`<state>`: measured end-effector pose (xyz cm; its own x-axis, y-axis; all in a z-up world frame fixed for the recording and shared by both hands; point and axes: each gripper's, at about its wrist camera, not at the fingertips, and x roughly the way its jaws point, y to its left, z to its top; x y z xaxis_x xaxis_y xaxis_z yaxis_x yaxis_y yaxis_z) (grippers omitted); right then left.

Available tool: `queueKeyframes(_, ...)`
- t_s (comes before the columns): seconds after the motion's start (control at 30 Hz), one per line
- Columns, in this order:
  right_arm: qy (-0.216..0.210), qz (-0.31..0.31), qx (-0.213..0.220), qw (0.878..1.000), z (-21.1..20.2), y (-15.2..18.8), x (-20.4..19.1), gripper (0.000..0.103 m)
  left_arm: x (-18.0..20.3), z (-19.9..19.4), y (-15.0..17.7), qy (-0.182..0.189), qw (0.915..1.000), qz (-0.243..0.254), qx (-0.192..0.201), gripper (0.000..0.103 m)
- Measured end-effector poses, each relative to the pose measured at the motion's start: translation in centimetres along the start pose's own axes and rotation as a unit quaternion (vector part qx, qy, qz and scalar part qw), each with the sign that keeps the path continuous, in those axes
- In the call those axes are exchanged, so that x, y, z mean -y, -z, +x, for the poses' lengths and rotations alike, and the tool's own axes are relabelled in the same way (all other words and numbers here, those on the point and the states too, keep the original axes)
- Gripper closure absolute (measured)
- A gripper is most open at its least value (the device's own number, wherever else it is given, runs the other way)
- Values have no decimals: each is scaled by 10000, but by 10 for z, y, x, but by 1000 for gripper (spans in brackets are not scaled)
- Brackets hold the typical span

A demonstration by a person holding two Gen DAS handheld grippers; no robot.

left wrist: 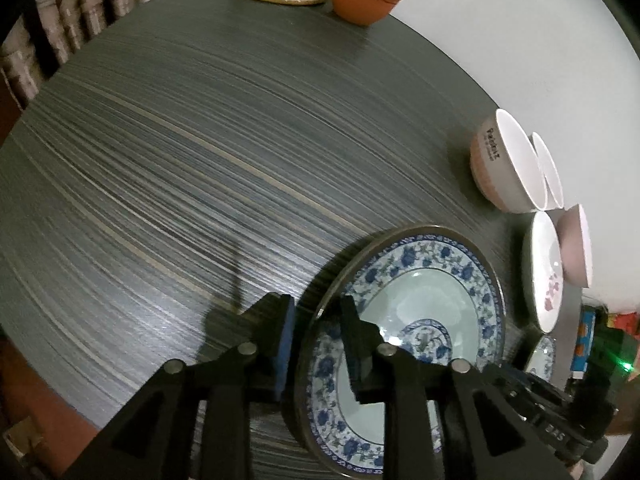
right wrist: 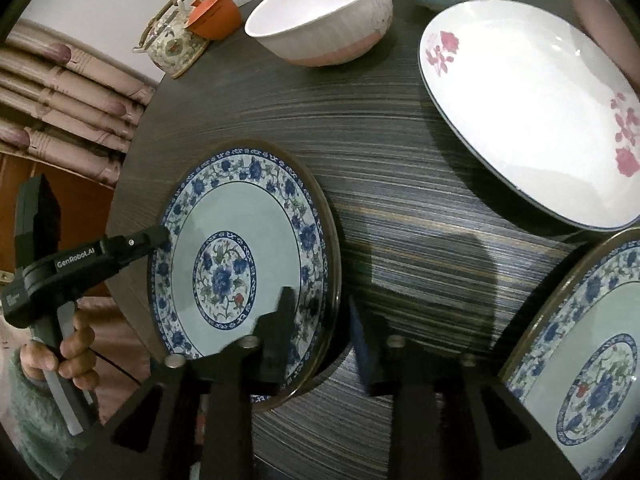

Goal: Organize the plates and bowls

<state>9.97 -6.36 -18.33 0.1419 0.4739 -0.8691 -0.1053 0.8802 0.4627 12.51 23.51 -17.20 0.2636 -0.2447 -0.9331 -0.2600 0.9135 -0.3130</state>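
Blue-patterned plate [right wrist: 244, 248] between both grippers' loosened jaws (pad contact unclear), near edge hidden behind fingers [right wrist: 280, 320]

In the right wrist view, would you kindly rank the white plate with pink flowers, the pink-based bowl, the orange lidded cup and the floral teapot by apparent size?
1. White plate with pink flowers, largest.
2. Pink-based bowl.
3. Floral teapot.
4. Orange lidded cup, smallest.
The teapot and cup stand farthest from the camera, so their true sizes stay unsure.
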Motion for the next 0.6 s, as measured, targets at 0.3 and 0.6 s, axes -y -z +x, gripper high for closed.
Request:
queueKeyframes(0.3,134,59,263,9995,-22,4,2,62,14,-39,10,-515,9968,127,601,70)
queueKeyframes(0.6,512,-136,606,9968,-51,22,-12,62,71,-87,49,-530,9898,585,1189,58)
